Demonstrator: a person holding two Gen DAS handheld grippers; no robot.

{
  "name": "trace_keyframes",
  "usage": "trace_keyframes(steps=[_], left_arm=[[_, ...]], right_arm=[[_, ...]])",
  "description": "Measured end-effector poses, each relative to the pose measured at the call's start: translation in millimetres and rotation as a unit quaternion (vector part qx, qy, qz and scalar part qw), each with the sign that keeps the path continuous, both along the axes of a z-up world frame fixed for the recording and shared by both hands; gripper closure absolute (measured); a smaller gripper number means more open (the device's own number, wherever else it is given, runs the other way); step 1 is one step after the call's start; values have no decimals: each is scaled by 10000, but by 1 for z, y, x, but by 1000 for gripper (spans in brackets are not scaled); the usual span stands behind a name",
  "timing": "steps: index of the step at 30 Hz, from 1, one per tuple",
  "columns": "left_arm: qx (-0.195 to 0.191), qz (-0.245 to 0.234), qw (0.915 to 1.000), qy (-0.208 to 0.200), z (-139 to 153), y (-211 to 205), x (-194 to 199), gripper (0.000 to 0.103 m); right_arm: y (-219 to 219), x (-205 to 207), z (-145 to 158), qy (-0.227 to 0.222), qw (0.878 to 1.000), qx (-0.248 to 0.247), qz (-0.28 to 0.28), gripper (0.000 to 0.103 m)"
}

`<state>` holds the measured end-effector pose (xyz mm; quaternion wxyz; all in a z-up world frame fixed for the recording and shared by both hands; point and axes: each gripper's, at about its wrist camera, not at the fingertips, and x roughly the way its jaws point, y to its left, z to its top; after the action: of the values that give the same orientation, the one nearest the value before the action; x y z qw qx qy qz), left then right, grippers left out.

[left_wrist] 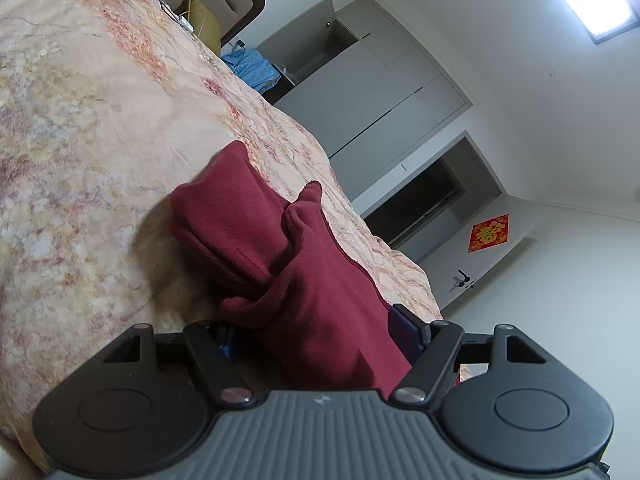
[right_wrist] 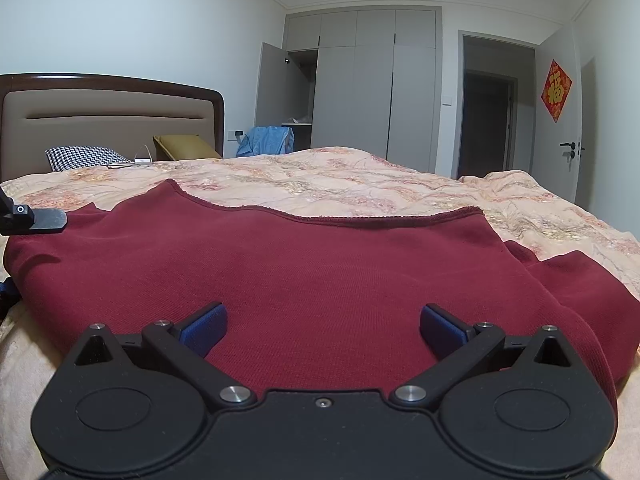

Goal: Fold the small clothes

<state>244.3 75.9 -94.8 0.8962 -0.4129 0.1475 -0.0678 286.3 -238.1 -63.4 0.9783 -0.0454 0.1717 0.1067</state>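
A dark red knit garment point(right_wrist: 320, 272) lies spread flat on the bed, with its hem toward the far side. In the left wrist view its edge is bunched into thick folds point(left_wrist: 312, 272). My left gripper point(left_wrist: 316, 338) is rolled on its side at the garment's left edge. The bunched cloth sits between its wide-set blue pads, and the left pad shows a small gap to the cloth. One of its fingers point(right_wrist: 40, 216) shows at the left edge of the right wrist view. My right gripper point(right_wrist: 322, 328) stands open over the garment's near edge, holding nothing.
A peach floral bedspread point(right_wrist: 360, 184) covers the bed. At the head are a padded headboard point(right_wrist: 112, 112), a houndstooth pillow point(right_wrist: 84, 157) and a mustard cushion point(right_wrist: 184, 146). A blue cloth point(right_wrist: 266, 140), a grey wardrobe point(right_wrist: 360, 80) and a doorway point(right_wrist: 492, 112) stand beyond.
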Motion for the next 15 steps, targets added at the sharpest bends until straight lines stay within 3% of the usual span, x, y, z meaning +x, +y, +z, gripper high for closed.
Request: trace_keyframes(steps=[11, 15], left_arm=[[-1, -12, 10000, 3, 0, 2, -1, 27], [15, 96, 9998, 174, 6, 1, 2, 27]], right_arm=[[0, 0, 0, 0, 10000, 2, 1, 0], [0, 0, 0, -2, 10000, 1, 0, 0]])
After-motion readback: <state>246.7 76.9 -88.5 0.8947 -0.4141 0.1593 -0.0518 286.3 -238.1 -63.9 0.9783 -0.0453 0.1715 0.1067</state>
